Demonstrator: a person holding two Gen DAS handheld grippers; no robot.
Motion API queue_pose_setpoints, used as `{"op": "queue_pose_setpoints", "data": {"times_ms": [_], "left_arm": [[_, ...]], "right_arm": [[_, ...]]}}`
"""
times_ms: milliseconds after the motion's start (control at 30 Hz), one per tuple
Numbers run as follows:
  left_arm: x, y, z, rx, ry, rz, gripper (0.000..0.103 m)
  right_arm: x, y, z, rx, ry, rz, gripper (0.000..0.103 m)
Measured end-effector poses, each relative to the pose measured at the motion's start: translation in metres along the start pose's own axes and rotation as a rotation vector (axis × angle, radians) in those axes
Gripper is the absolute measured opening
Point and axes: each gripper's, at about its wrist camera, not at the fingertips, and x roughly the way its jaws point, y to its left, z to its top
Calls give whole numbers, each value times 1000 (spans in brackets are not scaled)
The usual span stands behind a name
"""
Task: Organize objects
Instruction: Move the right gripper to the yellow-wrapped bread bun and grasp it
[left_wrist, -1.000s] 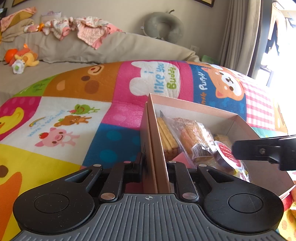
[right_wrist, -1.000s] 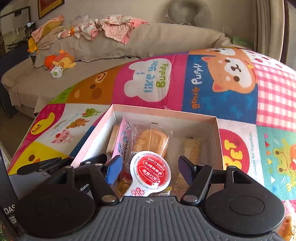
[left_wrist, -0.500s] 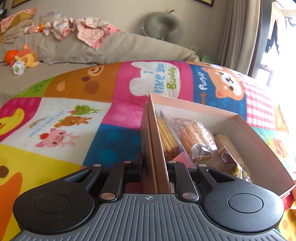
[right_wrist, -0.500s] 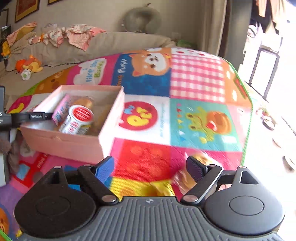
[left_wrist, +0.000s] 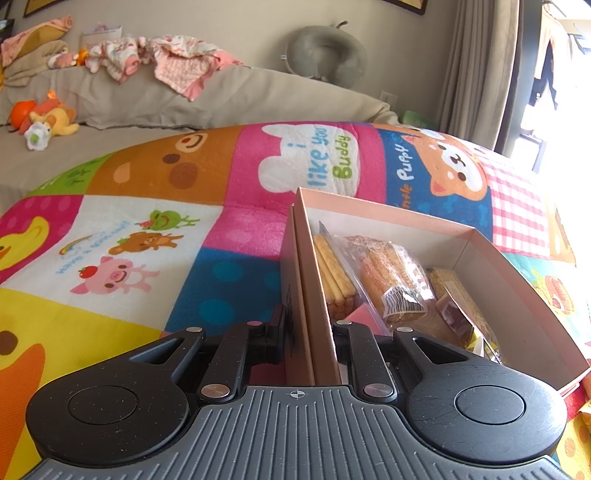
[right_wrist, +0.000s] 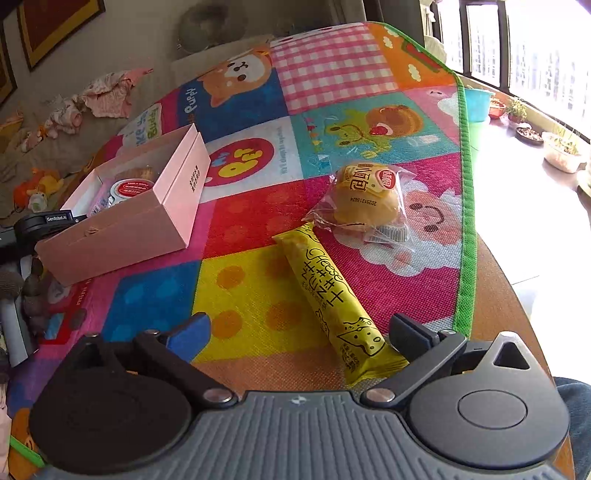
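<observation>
My left tongs (left_wrist: 309, 334) are clamped on the near wall of the pink box (left_wrist: 509, 275), one finger outside, one inside. The tips themselves are hidden against the cardboard, so I judge the grip from how tightly the fingers flank the wall. Inside the box I see a row of biscuit sticks (left_wrist: 332, 271) along the gripped wall, a clear bag with a golden snack (left_wrist: 391, 280) beside it, and further wrappers toward the right corner that are too crumpled to name.

From the right wrist, the box (right_wrist: 122, 236) sits on the cartoon play mat (right_wrist: 258, 206) to the upper left, with a red-lidded cup (right_wrist: 133, 187) showing over its rim; the rest of its contents are hidden behind the wall from here. My right tongs (right_wrist: 299, 338) have just been opening and stand wide apart, low over the mat. The near end of a yellow cheese stick packet (right_wrist: 328, 291) lies between them, close to the right finger; I cannot tell whether it touches, perhaps only just beside. Its far end meets a wrapped bun (right_wrist: 364, 201). The mat's right edge ends in a green border (right_wrist: 467, 221), with bare wood beyond, cut off by the frame.
</observation>
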Motion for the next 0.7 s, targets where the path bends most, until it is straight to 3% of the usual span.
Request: {"op": "queue_pose_setpoints", "data": {"times_ms": [200,567,700], "left_arm": [[0,0,0,0,0,0,17],[0,0,0,0,0,0,17],[0,0,0,0,0,0,17]], "right_arm": [[5,12,-7,-7,-51,-39,103],[12,29,-10,-123,-23,-116,103],[-2,14,-4,-48,-84,-78,103]]}}
